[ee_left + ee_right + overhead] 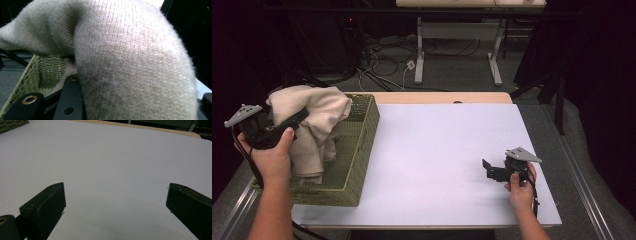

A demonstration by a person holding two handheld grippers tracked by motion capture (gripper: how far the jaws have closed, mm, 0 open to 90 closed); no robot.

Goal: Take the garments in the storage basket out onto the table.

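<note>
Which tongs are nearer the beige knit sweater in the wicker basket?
Left. The left tongs are right at the beige knit sweater, which drapes over them above the wicker basket. The right tongs sit open, far across the white table.

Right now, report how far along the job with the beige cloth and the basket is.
Done: little that the pictures can show; the white table top is bare. In hand: the left gripper is clamped on the beige knit cloth, bunched above the green woven basket. Left: the cloth's lower part hangs inside the basket, and the right gripper waits open over the table.
</note>
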